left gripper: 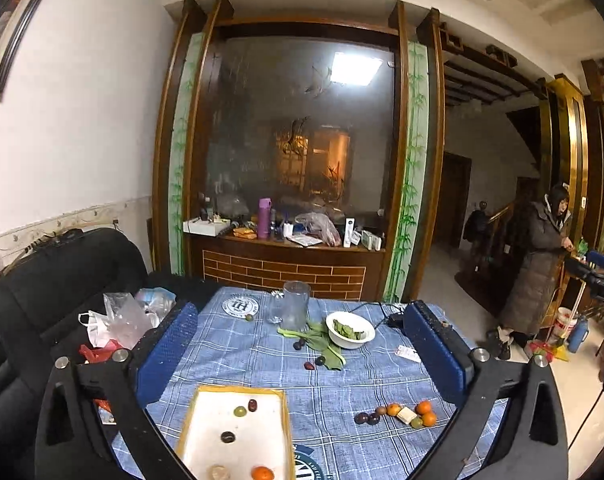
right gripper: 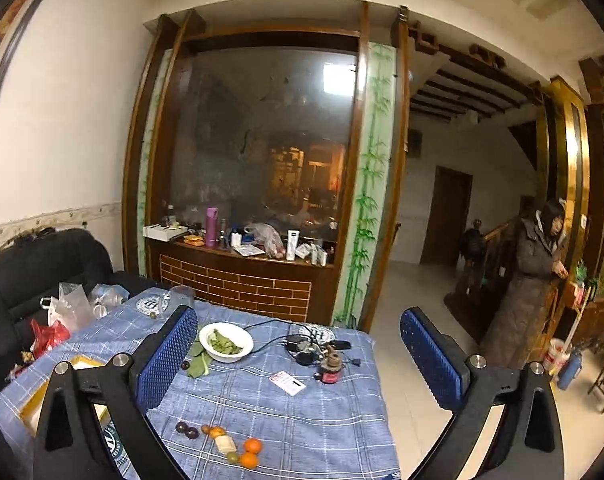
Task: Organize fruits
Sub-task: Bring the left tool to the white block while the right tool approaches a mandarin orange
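Blue checked cloth (left gripper: 342, 384) covers the surface. Both tools, left (left gripper: 300, 354) and right (right gripper: 298, 354), hang above it with blue pads spread wide and nothing between them. A yellow-rimmed tray (left gripper: 190, 420) near the left tool holds a green grape (left gripper: 240, 412), a red date (left gripper: 253, 405), a dark fruit (left gripper: 227, 437) and an orange (left gripper: 262, 473). Loose fruits (right gripper: 222, 442) lie in a cluster on the cloth to the tray's right, among them two oranges (right gripper: 251, 453) touching each other. Farther back, a white bowl (right gripper: 244, 336) holds green leaves.
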Demonstrator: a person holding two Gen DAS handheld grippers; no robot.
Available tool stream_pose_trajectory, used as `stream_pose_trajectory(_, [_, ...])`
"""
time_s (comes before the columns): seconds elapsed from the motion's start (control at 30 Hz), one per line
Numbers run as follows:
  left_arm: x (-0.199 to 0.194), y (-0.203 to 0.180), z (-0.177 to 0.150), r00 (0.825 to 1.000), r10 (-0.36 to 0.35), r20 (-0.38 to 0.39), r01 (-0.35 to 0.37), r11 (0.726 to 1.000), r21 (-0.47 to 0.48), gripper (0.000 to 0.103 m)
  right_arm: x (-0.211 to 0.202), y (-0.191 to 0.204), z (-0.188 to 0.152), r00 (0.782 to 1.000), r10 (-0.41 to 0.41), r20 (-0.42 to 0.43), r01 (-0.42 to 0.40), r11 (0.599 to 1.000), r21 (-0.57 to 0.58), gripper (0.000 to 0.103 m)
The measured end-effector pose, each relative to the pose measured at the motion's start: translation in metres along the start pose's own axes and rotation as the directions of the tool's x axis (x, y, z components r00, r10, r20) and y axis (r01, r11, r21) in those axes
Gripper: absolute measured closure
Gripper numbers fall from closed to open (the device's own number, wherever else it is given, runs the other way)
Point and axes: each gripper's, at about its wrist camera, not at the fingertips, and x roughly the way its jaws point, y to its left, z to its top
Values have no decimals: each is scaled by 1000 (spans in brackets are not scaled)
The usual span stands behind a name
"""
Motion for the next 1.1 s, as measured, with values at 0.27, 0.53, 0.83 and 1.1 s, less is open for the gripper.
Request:
stream_pose_trajectory(0.27, [80,-25,-63,976,-95,-194,84,994,-66,0,76,-17,-99,940,204,-274,-148,966,210,0])
stream_pose_trajectory(0.53, [144,-37,-140,930,-67,-361,38,996,-86,0,162,-21,-227,837,376,-398,-169,869,465,1])
stream_pose_trajectory(0.83, [206,-53,-193,845,-197,-498,127,977,-171,15,223,19,-291,754,365,-547,-163,909,382,29])
stream_pose_trajectory(1.1, [262,-120,-236,706,-336,-623,245,942,-230,49,242,32,-322,725,391,-567,-198,907,372,29])
